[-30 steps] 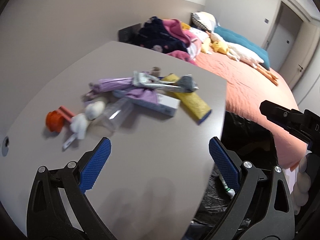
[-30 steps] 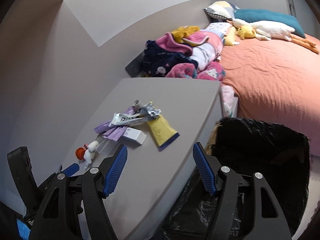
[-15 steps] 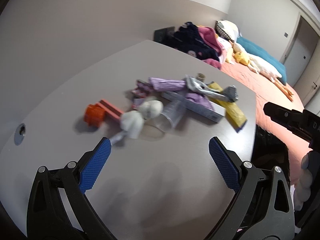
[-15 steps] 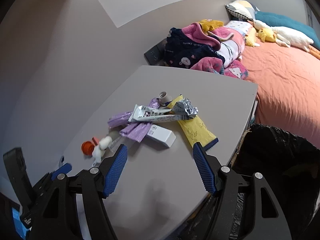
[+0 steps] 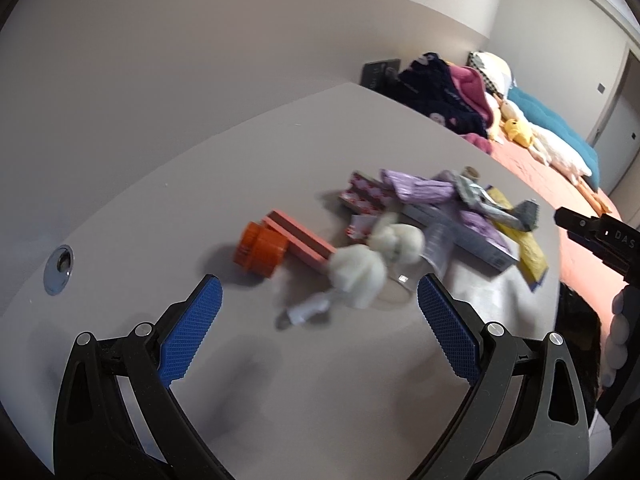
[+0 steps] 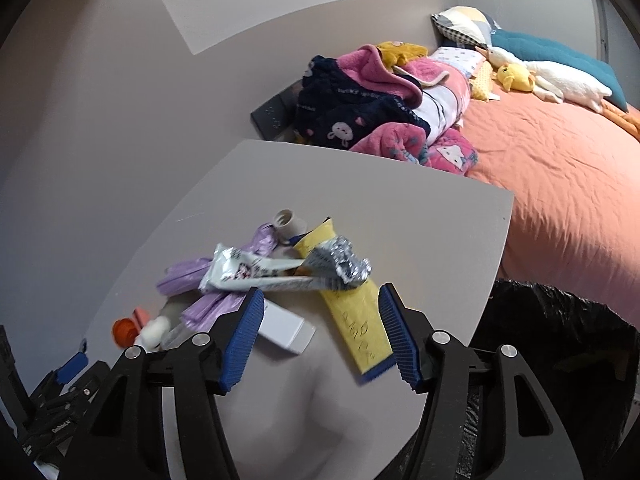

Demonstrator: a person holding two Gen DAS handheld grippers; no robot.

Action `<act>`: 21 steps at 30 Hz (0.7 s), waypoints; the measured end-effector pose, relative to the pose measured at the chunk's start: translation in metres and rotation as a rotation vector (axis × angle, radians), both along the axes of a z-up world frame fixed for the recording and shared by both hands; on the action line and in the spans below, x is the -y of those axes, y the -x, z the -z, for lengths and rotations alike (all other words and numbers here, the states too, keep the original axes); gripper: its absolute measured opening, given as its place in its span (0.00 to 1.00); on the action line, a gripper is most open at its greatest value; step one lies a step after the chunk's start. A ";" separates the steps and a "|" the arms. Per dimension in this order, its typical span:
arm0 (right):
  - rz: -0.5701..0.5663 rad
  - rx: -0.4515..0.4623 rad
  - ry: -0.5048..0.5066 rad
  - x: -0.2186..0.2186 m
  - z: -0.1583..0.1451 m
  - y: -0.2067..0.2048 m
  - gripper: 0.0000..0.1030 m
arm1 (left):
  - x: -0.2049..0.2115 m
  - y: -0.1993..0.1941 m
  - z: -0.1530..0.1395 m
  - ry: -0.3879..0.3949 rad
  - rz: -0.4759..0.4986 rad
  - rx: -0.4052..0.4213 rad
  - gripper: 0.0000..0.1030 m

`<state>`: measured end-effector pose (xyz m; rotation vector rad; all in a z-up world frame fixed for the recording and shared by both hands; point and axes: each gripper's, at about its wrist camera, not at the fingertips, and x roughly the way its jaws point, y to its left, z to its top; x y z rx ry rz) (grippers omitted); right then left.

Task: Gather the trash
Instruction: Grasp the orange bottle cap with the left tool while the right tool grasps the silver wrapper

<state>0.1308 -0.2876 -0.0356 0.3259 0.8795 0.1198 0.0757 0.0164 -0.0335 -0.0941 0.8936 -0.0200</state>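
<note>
the trash pile (image 6: 280,276) lies mid-worktop (image 6: 420,216), left of the black bin bag (image 6: 560,344). left gripper (image 5: 320,320) jaws wide, empty; right gripper (image 6: 320,332) jaws closing, empty, over the yellow packet (image 6: 360,320). best to centre one piece before pinching.

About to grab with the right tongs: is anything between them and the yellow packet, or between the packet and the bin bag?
Nothing visible blocks either. The closing right tongs already frame the yellow packet; the silver wrapper overlaps only its far end. The black bin bag sits just past the table edge.
</note>
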 end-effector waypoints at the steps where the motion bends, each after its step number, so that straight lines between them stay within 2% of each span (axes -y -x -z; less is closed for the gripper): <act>1: 0.002 -0.002 0.005 0.000 0.002 -0.004 0.60 | -0.004 -0.004 0.002 -0.003 -0.006 0.003 0.92; 7: 0.016 -0.015 0.021 0.000 0.011 -0.025 0.60 | -0.019 -0.020 0.013 -0.025 -0.039 0.007 0.88; 12: 0.022 -0.023 0.045 -0.001 0.018 -0.039 0.60 | -0.033 -0.031 0.029 -0.019 -0.046 -0.026 0.77; 15: 0.021 -0.034 0.054 0.000 0.024 -0.047 0.58 | -0.039 -0.035 0.036 -0.008 -0.047 -0.042 0.74; 19: 0.013 -0.051 0.046 -0.001 0.031 -0.053 0.50 | -0.042 -0.040 0.041 -0.008 -0.038 -0.049 0.71; 21: -0.001 -0.050 0.034 -0.002 0.032 -0.056 0.44 | -0.043 -0.043 0.044 0.002 -0.024 -0.052 0.65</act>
